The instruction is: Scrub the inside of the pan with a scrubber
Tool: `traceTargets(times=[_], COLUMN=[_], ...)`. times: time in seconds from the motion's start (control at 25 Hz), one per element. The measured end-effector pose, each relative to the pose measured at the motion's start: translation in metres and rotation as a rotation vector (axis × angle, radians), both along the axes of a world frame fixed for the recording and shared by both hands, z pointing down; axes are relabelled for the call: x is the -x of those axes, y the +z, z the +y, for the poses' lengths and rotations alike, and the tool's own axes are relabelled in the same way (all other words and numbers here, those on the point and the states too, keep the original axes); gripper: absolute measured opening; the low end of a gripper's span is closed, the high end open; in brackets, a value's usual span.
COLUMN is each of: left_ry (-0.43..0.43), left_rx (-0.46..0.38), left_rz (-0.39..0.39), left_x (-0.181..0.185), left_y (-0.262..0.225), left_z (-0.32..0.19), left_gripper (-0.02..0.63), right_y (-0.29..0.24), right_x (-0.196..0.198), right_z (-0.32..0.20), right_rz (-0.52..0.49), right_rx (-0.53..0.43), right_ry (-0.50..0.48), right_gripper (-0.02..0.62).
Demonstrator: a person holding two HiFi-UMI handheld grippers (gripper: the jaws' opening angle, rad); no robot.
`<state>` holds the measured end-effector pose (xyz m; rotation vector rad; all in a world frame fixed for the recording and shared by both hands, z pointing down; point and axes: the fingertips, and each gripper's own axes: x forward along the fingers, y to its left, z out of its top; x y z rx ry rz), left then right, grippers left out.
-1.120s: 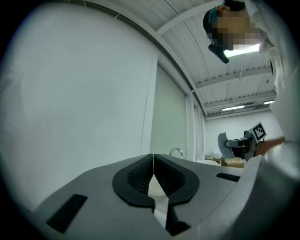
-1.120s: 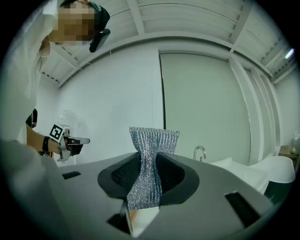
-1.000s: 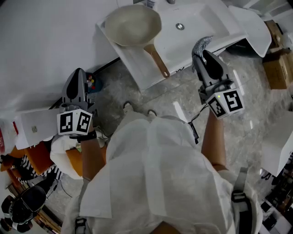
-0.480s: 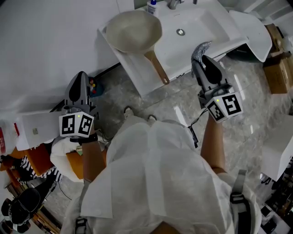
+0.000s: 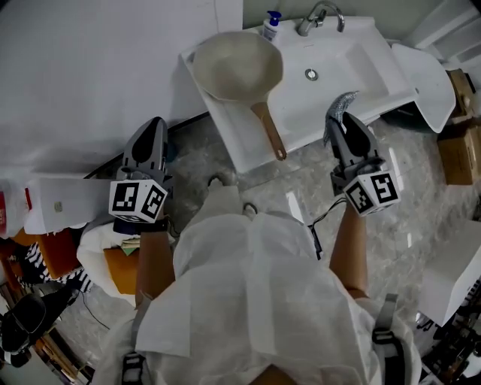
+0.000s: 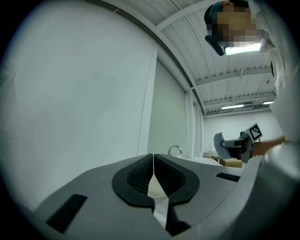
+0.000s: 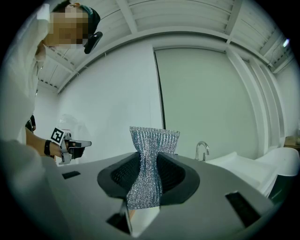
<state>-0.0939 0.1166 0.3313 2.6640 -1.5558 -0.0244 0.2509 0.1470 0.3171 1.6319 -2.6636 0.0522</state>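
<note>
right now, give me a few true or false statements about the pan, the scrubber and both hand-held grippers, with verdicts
1. The right hand-held gripper is shut on the scrubber. True.
2. The pan lies inside the sink basin. False: it sits on the white counter left of the basin, with its handle pointing toward the person.
3. The left hand-held gripper grips the pan's handle. False: its jaws are together on nothing, and it is held apart from the pan.
4. The scrubber is not touching the pan. True.
5. A faucet stands at the back of the sink. True.
</note>
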Motion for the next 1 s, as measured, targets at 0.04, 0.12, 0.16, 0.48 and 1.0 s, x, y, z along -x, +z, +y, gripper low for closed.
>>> traceTargets(times=[0.04,0.12,0.16,0.48,1.0], left_ry=[0.005,0.013,0.017,0.087,0.203], left_rx=[0.006,0.016,0.020,0.078,0.256], left_rz=[0.000,0.002,0.004,0.006,-0.022], left_x=[0.000,0.001,0.002,0.009,-0.004], left_y=[0.002,0.006,0.008,0.033,0.100], left_z=[-0.006,-0.021,-0.030,-0.123,-0.221], left_gripper=[0.017,0.018,0.017,0.018,0.124], right_y=[0.001,0.002,0.003,0.028,0.078], right_x=[0.000,0.002,0.004,0.035,0.115], right_z=[-0.007,-0.022,-0.031,-0.128,-0.271], right_rz=[0.000,0.001,0.002,0.034,0.147], right_rx=[0.004,0.012,0.017,0.105,0.249], right_ry=[-0.002,-0.005,-0.005,-0.016,-0.126], right_gripper=[0.109,0.109,0.109,0.109,0.112])
